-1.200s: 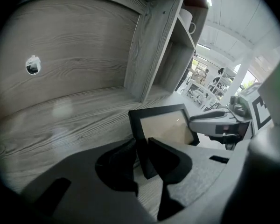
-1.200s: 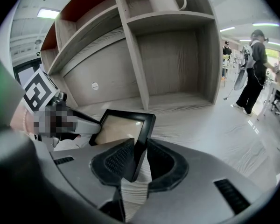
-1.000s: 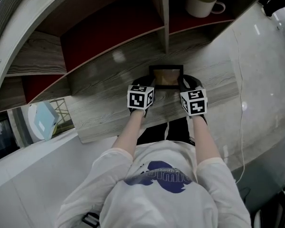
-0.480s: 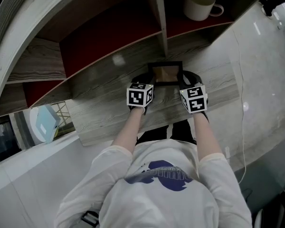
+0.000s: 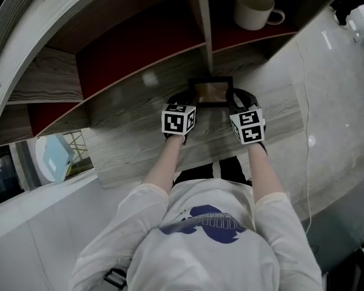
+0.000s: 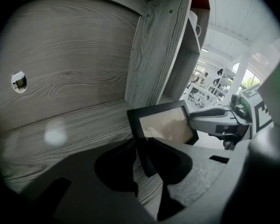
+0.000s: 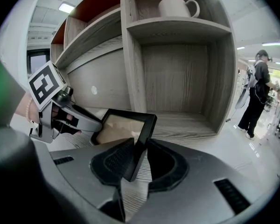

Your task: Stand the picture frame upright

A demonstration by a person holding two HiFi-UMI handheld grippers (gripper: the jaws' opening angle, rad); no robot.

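Picture frame [image 5: 212, 92] | side edges pinched: left gripper [image 6: 141, 157], right gripper [image 7: 136, 160] | divider [image 5: 201, 23] behind

A grey wood-grain shelf [image 5: 133, 138] has a broad bottom board and an upright divider [image 5: 201, 17]. A white mug [image 5: 253, 6] stands in the upper compartment right of the divider. A black picture frame [image 5: 212, 91] tilts near the board's back edge, just before the divider; whether it touches the board is unclear.

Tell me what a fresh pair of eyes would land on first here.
The black picture frame, tilted over the grey wood-grain shelf at centre, with the left gripper shut on its left edge and the right gripper on its right edge. Next, a white mug in the upper right compartment.
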